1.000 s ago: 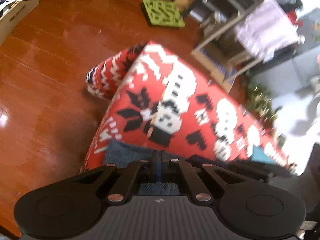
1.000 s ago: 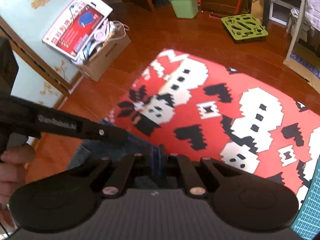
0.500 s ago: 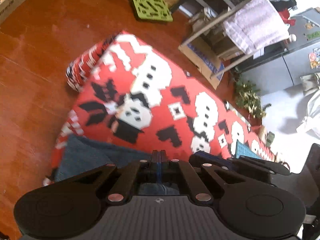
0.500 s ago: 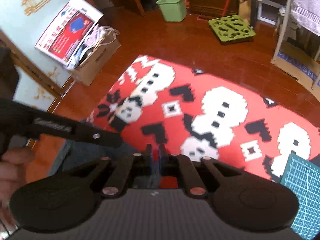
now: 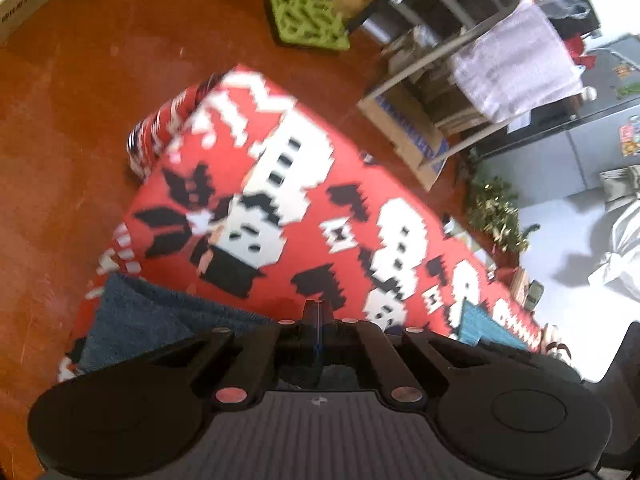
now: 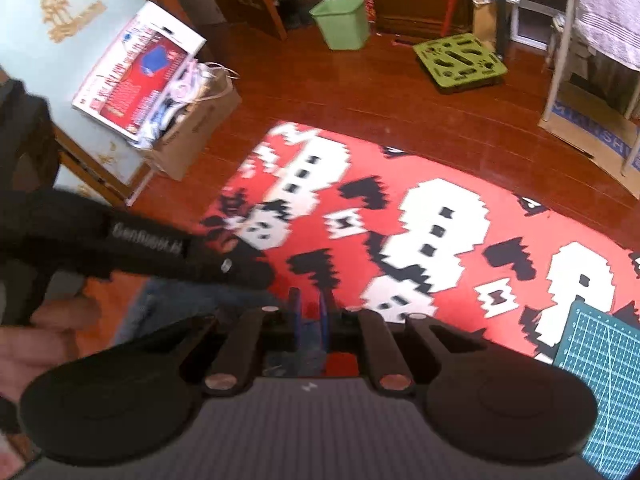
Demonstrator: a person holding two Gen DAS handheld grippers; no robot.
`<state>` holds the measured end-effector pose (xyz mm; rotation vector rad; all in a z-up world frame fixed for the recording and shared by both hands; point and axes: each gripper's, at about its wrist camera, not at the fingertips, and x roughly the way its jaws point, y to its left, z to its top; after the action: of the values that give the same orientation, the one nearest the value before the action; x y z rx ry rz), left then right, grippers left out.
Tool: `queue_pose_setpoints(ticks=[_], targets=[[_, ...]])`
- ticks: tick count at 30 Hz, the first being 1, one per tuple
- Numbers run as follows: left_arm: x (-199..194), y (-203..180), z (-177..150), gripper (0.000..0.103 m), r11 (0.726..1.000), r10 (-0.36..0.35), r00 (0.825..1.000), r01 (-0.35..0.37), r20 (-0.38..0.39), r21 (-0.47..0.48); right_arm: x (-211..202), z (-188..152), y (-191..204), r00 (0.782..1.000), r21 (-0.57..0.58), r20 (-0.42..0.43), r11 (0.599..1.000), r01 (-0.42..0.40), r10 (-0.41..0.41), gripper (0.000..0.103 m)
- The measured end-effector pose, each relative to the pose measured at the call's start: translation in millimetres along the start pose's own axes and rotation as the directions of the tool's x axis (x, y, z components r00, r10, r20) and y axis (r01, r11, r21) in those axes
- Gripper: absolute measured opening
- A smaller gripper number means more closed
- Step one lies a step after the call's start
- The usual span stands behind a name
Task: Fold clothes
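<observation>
A blue denim garment (image 5: 136, 320) lies on the near left corner of the table, over a red cloth with white snowmen (image 5: 320, 200). My left gripper (image 5: 316, 308) is shut, and the denim runs up under its fingers, so it seems to pinch the fabric. The right wrist view shows the same left gripper (image 6: 256, 272) as a black arm over the denim (image 6: 160, 304). My right gripper (image 6: 309, 296) stands slightly open, its blue fingers (image 6: 295, 312) apart, with denim showing low between them.
A green cutting mat (image 6: 600, 360) lies at the table's right end. On the wooden floor beyond are a green perforated tile (image 6: 460, 60), a green bin (image 6: 344, 22), a cardboard box (image 6: 188, 128) and a rack with a towel (image 5: 516, 64). A person's hand (image 6: 40, 340) holds the left gripper.
My right gripper's fingers were shut a second ago and have come apart. Both grippers have drawn back along the table; more of the red cloth shows ahead.
</observation>
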<state>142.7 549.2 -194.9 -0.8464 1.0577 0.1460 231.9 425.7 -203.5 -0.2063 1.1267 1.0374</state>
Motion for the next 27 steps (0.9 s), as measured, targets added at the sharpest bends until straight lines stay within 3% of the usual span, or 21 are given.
queue_pose_setpoints(ticks=[8, 13, 17, 22, 27], targets=[[-55, 22, -32, 0.001, 0.998, 0.065, 0.997, -0.066, 0.035, 0.009, 3, -21, 50, 0.998, -0.064, -0.029, 0.996, -0.058, 0.057, 0.010], [-53, 45, -46, 0.001, 0.995, 0.092, 0.996, -0.091, 0.002, -0.040, 25, -25, 64, 0.998, -0.077, -0.045, 0.996, -0.039, 0.036, 0.010], [-32, 46, -40, 0.001, 0.992, 0.124, 0.992, -0.124, -0.008, -0.014, 48, -16, 53, 0.998, -0.051, -0.063, 0.999, 0.011, -0.014, 0.002], [-24, 47, -21, 0.001, 0.995, 0.096, 0.995, -0.096, 0.014, -0.017, 50, -3, 47, 0.998, -0.048, -0.038, 0.998, 0.042, -0.043, 0.005], [-40, 42, -11, 0.001, 0.997, 0.078, 0.995, -0.076, 0.067, -0.026, 36, 4, 58, 1.000, -0.045, -0.016, 0.999, -0.014, 0.014, 0.005]])
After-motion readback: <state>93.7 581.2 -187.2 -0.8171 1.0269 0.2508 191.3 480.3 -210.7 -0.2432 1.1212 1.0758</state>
